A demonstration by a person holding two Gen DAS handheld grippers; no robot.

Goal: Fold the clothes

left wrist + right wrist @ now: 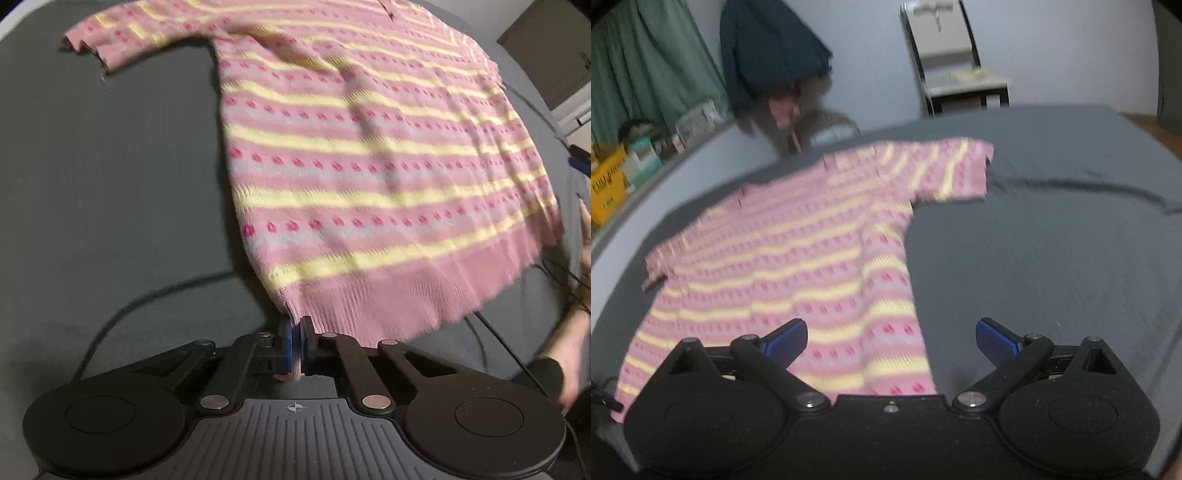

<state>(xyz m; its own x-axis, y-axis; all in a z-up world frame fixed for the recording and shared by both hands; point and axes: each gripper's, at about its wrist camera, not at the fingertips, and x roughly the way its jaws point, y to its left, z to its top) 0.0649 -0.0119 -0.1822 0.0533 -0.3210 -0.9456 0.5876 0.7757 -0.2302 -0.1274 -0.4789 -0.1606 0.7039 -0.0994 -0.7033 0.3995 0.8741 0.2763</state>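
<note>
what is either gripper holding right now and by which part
The left gripper pinches the pink striped sweater at a bottom hem corner. The right gripper holds nothing, its jaws apart.

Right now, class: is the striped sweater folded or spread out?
Spread out: the sweater lies flat on the grey bed, sleeve extended, with the left gripper pinching its hem corner.

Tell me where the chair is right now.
In the right wrist view the chair stands at top centre against the wall, past the far edge of the grey bed, right of the dark coat.
</note>
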